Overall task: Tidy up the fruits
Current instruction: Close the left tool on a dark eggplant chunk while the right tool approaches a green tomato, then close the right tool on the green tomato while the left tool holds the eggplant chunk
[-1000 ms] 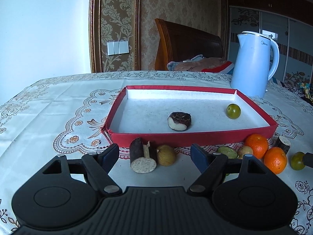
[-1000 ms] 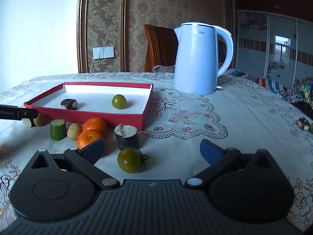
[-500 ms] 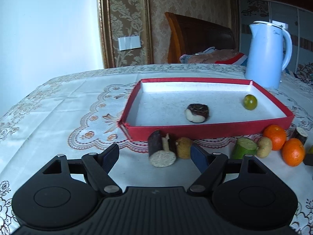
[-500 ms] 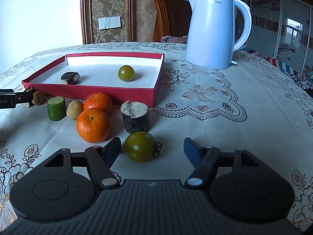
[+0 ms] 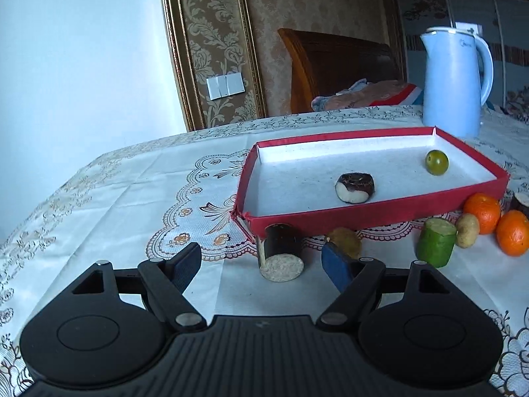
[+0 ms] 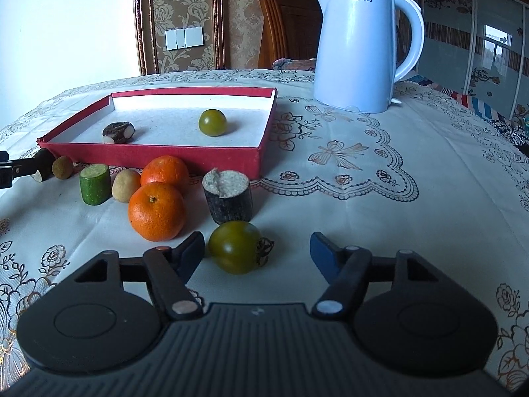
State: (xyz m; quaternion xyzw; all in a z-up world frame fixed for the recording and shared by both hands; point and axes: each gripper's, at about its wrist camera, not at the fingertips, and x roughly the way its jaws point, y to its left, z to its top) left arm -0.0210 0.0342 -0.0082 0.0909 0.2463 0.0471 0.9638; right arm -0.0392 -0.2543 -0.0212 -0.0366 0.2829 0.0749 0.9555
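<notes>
The green tomato [image 6: 235, 247] lies on its side on the desk [image 6: 363, 198], its dried calyx pointing right, between the right gripper [image 6: 258, 253] fingers and nearer the left one. Those fingers have just been closing but are not yet pressing it. The left gripper [image 5: 261, 263] stands spread, empty, before a dark cut stalk piece [image 5: 281, 252] lying end-on by the red tray [image 5: 380, 213].

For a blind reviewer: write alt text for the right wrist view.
The right gripper stands open around a green tomato on a patterned tablecloth, its jaws having just closed partway. Behind lie two oranges and a dark cut stalk piece, then a red tray and a pale blue kettle.
</notes>
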